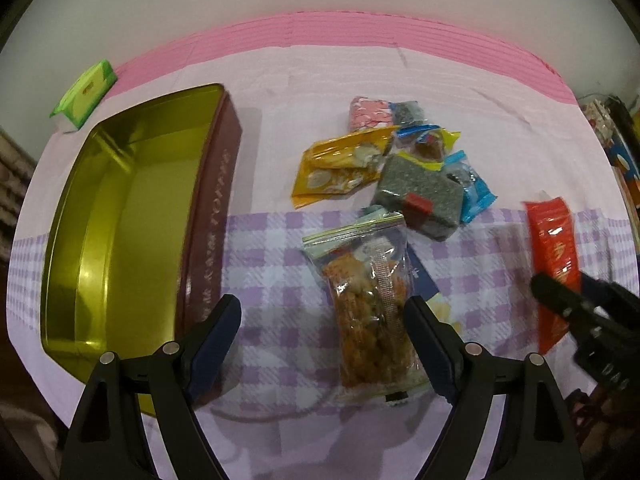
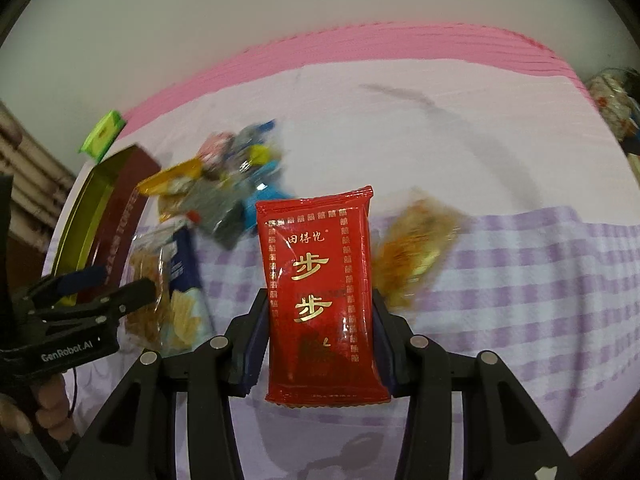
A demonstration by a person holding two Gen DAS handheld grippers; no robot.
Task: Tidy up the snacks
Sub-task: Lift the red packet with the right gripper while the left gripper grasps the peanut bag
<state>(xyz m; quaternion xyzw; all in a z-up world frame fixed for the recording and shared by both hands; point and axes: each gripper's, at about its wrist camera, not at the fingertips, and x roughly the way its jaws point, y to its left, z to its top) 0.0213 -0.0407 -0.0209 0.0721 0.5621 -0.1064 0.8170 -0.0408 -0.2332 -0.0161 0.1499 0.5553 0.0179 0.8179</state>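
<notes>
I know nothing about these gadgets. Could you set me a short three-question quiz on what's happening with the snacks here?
1. True or false: the tin already has snacks in it.
2. What is the right gripper holding? A) red packet B) yellow packet C) green tissue pack
3. Fill in: the left gripper is open above a clear bag of ____ snacks.

Key: 1 false, it is empty; 2 A, the red packet; 3 brown.
</notes>
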